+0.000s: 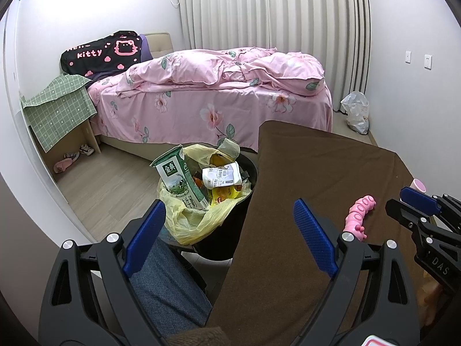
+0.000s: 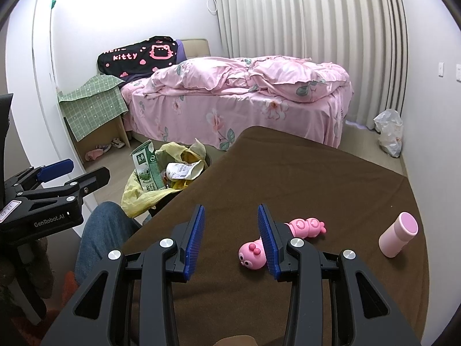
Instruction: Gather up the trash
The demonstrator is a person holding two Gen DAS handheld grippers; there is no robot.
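A black trash bin (image 1: 247, 173) with a yellow liner (image 1: 190, 222) stands on the floor left of the brown table (image 1: 317, 190). It holds a green milk carton (image 1: 180, 183), a white packet (image 1: 221, 176) and yellow wrappers. The bin also shows in the right wrist view (image 2: 161, 178). My left gripper (image 1: 230, 216) is open and empty, above the table's left edge and near the bin. My right gripper (image 2: 230, 225) is open and empty over the table, beside a pink caterpillar toy (image 2: 253, 255). A pink cup (image 2: 399, 235) lies on the table to the right.
A bed with pink floral bedding (image 1: 219, 98) fills the back of the room. A nightstand with a green cloth (image 1: 57, 112) stands at the left. A white plastic bag (image 1: 355, 112) sits on the floor by the curtain. A person's jeans-clad leg (image 1: 170, 285) is below the left gripper.
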